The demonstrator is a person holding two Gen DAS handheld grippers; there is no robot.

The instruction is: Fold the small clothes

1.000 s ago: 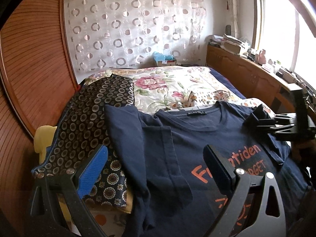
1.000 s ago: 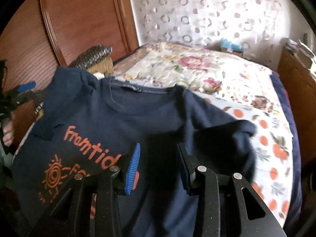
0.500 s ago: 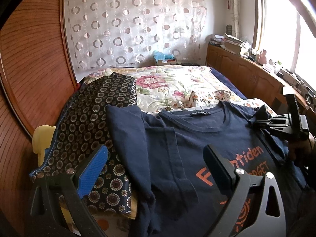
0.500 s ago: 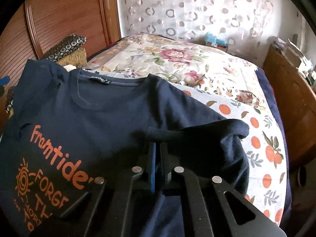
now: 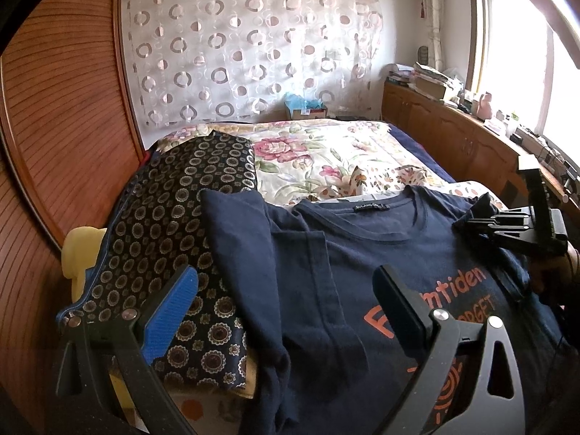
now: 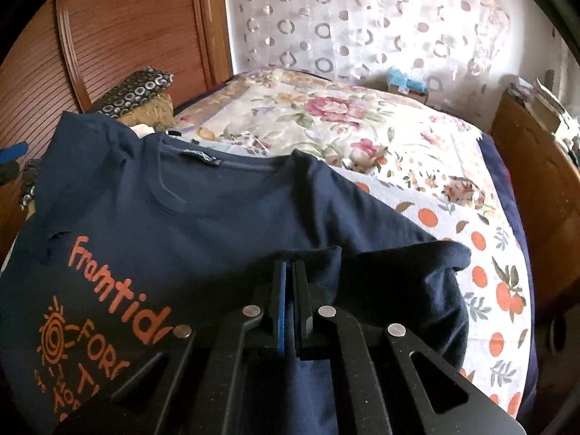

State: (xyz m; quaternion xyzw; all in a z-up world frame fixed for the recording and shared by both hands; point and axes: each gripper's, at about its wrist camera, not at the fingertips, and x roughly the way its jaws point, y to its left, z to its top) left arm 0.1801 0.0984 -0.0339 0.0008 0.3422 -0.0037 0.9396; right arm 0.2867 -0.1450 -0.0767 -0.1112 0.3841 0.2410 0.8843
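Right gripper (image 6: 290, 282) has its fingers pinching the tee (image 6: 188, 224) sleeve, so I'd drag it inward low and flat while the left gripper (image 5: 286, 308), fingers spread, stays clear.

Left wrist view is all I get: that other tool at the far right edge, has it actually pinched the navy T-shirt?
Observer: Yes. In the right wrist view the right tool is shut, with a fold of the navy T-shirt clamped between its pads.
Operator: Which part of the shirt is that?
Observer: It looks like the sleeve on that side. It is bunched into a hump just right of the tool.
Operator: And what lies past that sleeve?
Observer: A white sheet printed with oranges shows beyond the sleeve's edge.
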